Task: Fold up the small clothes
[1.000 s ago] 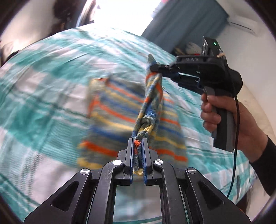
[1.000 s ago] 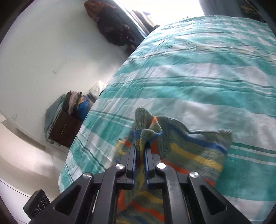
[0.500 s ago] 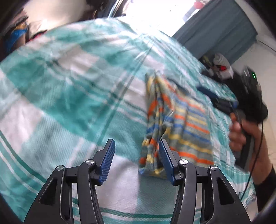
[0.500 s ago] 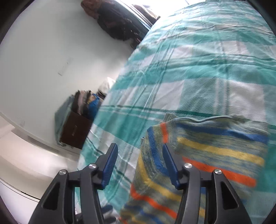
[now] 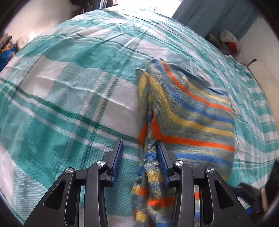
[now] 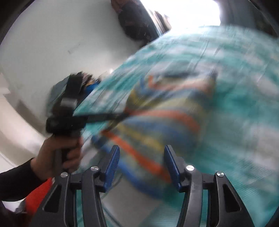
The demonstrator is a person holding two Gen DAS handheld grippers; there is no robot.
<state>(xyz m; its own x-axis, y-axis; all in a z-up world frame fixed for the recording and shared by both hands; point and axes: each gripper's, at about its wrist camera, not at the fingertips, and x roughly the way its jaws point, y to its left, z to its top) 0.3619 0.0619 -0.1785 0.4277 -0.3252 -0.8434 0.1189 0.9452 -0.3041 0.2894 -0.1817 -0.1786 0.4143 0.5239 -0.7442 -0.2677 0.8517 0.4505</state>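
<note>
The striped knit garment [image 5: 190, 111] lies on the bed [image 5: 69, 83], already doubled over on itself, with a narrow bunched edge running down its left side towards the camera; that loose edge looks like the part the next fold has to deal with, which would explain why the left gripper [image 5: 139, 157] sits right at it. Its jaws are closing from about half open, with the bunched strip of knit between them, lying against the right-hand pad while the left-hand pad stands clear over the sheet, so nothing is pinched yet. In the right wrist view the right gripper [image 6: 142, 162] hangs about half open over the garment's near side with cloth showing in the gap but no pad pressing on it; that picture is badly smeared by motion, so how close it is to the cloth is probably not safe to judge. The same view shows the person's hand [image 6: 59, 157], in a dark sleeve, holding the left gripper's handle. The bed wears a teal, white and green checked sheet, lightly creased. Around it are white walls, a bright window beyond the far end, a blue-grey curtain [image 5: 218, 15] and a heap of clothes [image 5: 225, 40] by the far corner.
</note>
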